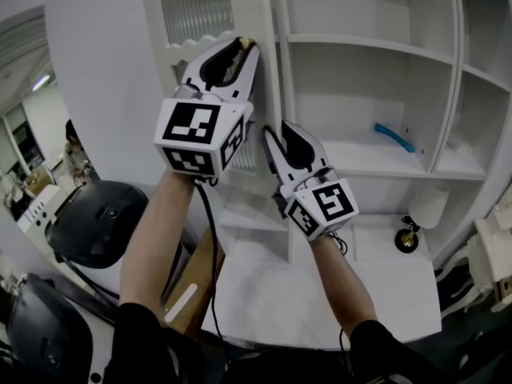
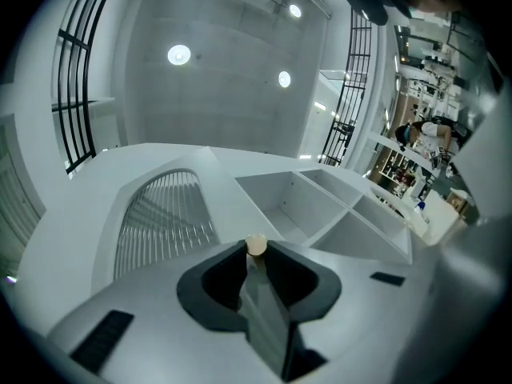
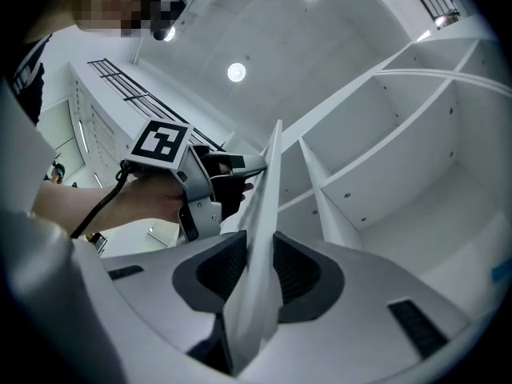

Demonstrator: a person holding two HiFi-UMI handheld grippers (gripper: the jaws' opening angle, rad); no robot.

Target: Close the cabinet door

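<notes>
The white cabinet door (image 1: 250, 10), with a ribbed glass panel, stands open at the left of the cabinet's bare shelves (image 1: 368, 48). My left gripper (image 1: 242, 53) is shut on the door's free edge, high up. In the left gripper view the thin door edge (image 2: 264, 310) runs between the jaws of the left gripper (image 2: 255, 252), with a small beige knob (image 2: 256, 245) at the tips. My right gripper (image 1: 276, 138) is shut on the same edge lower down. In the right gripper view the door edge (image 3: 268, 182) passes between the pads of the right gripper (image 3: 258, 245).
A blue object (image 1: 394, 137) lies on a middle shelf. A small lamp with a gold base (image 1: 410, 234) stands on the white counter (image 1: 320, 294) below. A black chair (image 1: 100, 218) and a cardboard box (image 1: 192, 290) sit at the left.
</notes>
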